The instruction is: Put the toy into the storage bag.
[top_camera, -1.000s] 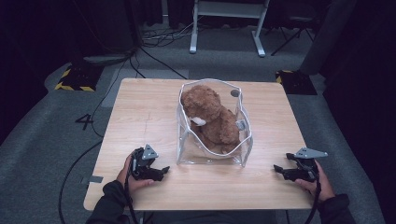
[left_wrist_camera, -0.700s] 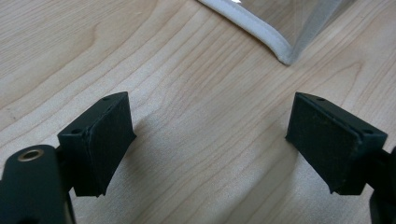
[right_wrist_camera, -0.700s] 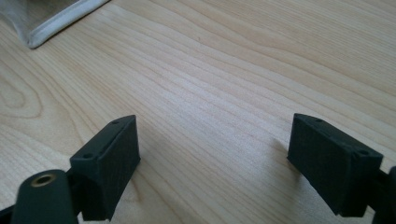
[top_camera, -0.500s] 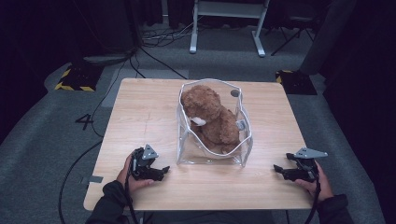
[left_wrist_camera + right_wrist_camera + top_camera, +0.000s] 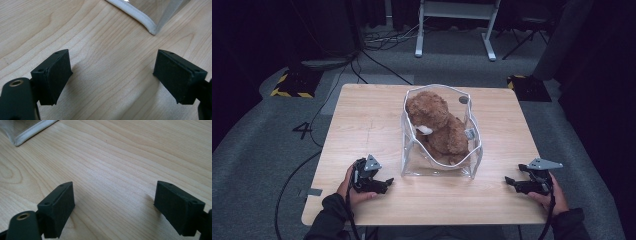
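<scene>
A brown teddy bear (image 5: 437,127) sits inside a clear plastic bag (image 5: 439,167) with white trim in the middle of the wooden table (image 5: 362,120). My left gripper (image 5: 384,186) rests low on the table to the left of the bag's near corner, open with nothing between its jaws. The left gripper view has that gripper (image 5: 112,75) just short of the bag's white-edged corner (image 5: 150,27). My right gripper (image 5: 511,183) lies near the table's front right, open and empty. In the right gripper view, the same gripper (image 5: 113,202) faces bare wood, the bag's corner (image 5: 20,137) at upper left.
The table's front edge is close behind both hands. A dark round mark (image 5: 463,100) lies on the table behind the bag. Cables (image 5: 377,60) run across the grey floor, and a white stand (image 5: 454,25) is at the back.
</scene>
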